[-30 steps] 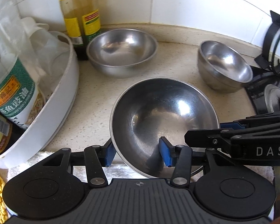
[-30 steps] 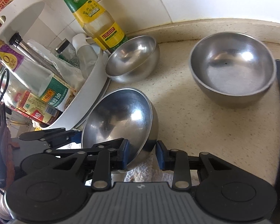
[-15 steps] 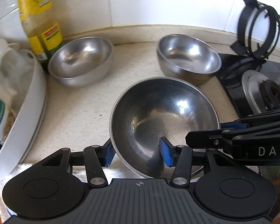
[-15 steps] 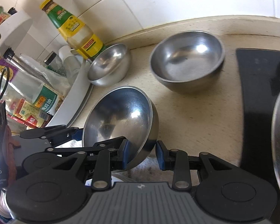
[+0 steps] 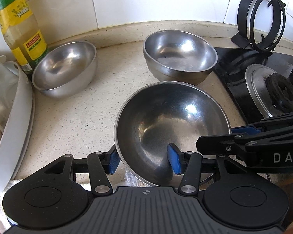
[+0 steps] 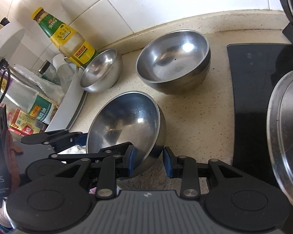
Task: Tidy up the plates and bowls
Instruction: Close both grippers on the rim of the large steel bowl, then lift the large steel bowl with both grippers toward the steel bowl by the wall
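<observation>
- Speckled countertop [image 5: 72, 120] carries two steel bowls.
- My left gripper [image 5: 143, 159] and right gripper [image 6: 148, 159] each clamp the third steel bowl's [image 5: 171, 124] rim, one pad inside, one outside.

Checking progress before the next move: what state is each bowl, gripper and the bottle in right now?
held bowl: gripped at the rim by both grippers, tilted.
left gripper: shut on its rim.
right gripper: shut on its rim.
right bowl: upright, empty.
left bowl: upright, empty.
bottle: standing, partly full.
</observation>
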The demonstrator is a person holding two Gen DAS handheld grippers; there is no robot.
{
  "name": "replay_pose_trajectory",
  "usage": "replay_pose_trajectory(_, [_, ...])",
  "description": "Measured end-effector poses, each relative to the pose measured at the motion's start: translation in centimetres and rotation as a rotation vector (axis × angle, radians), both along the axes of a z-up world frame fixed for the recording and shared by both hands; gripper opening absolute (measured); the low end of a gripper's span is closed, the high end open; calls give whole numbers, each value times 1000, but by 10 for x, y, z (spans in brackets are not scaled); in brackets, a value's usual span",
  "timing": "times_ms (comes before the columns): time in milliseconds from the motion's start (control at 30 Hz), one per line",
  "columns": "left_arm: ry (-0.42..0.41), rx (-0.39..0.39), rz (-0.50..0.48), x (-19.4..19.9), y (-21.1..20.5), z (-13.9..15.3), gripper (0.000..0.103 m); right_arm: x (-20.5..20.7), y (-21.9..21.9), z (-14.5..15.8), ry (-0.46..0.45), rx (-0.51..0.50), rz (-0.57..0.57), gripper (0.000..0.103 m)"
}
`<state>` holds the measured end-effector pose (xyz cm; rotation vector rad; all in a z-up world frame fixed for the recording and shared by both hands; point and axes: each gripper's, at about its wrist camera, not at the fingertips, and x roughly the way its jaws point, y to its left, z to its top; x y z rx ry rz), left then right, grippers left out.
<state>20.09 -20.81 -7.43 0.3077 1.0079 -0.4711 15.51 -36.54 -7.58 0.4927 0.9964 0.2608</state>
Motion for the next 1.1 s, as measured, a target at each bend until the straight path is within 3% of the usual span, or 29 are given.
replay_pose_trajectory(167, [-3, 4, -23, -1, -7, 0, 59, -3, -7, 1, 7, 1, -18, 35])
replay_pose_trajectory(267, [10, -18, -50, -4, -7, 1, 72, -3, -6, 0, 5, 4, -19, 37])
replay_pose_trajectory(967, [-65, -20, -14, -8, 5, 26, 75, -13, -23, 24, -47, -1, -41, 38])
replay_pose_trajectory(1100, [-87, -12, -1, -6, 6, 31, 77, -13, -25, 31, -68, -14, -42, 43])
